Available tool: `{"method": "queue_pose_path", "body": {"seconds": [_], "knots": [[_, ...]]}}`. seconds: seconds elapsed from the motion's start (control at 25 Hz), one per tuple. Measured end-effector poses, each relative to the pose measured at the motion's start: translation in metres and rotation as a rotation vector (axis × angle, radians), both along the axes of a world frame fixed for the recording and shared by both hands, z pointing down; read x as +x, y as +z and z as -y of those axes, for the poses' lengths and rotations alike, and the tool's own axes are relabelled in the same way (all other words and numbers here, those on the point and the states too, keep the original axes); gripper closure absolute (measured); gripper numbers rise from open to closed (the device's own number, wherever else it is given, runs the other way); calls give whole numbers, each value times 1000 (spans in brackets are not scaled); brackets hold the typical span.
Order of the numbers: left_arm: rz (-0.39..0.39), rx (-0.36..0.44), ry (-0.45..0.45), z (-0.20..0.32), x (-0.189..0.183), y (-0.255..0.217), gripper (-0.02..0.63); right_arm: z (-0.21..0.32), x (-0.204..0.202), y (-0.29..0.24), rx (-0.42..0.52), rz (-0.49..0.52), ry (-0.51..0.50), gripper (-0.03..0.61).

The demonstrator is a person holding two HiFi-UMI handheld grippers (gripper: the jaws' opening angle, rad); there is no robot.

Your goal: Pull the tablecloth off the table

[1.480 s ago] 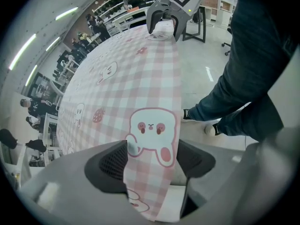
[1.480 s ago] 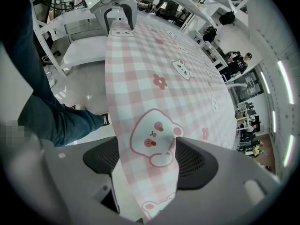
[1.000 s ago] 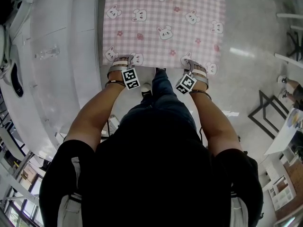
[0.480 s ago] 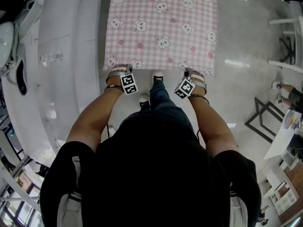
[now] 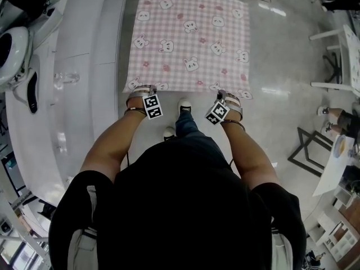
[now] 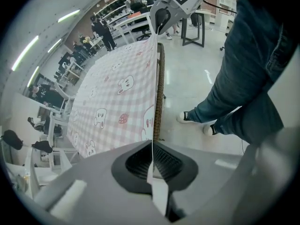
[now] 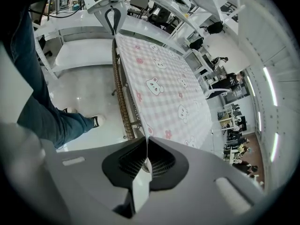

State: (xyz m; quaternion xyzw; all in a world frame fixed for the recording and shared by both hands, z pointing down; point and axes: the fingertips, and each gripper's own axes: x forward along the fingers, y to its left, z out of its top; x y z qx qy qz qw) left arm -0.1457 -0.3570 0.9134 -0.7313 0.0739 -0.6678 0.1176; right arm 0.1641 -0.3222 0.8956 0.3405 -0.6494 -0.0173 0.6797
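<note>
A pink checked tablecloth [image 5: 188, 41] printed with bunnies covers a small table with a wicker edge [image 6: 160, 93]. My left gripper [image 5: 143, 89] is shut on the cloth's near left corner. In the left gripper view the thin cloth edge runs up from between the pads of that gripper [image 6: 151, 168]. My right gripper [image 5: 225, 94] holds the near right corner. Its jaws have just been closing with the cloth edge between them, and the right gripper [image 7: 146, 161] now pinches it. The cloth [image 7: 164, 88] stretches taut between the two grippers, lifted off the table edge [image 7: 121, 97].
A long white bench [image 5: 84, 66] runs along the left. The person's jeans leg and shoes [image 5: 184, 106] stand at the table's near edge. Black-framed furniture [image 5: 306, 151] and white chairs [image 5: 332, 55] stand at the right on the shiny floor. People move about in the far background.
Both grippers have risen with the cloth's near edge. The head view has drawn back, so the whole table now shows.
</note>
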Motion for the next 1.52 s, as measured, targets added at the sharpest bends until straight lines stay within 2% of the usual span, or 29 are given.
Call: {"method": "queue_pose_path", "body": {"seconds": [0.52,0.8,1.52], "knots": [[-47,34,-2,10,4,-52,612,10,5,-48,39,-8,34,551],[-68,38,-5,-15,3,-76,612,-17,4,-70,45,-1,57,551],[-114,124,-6,-84,-23,-128,612,-92,-21,-111,105,4,66,551]]}}
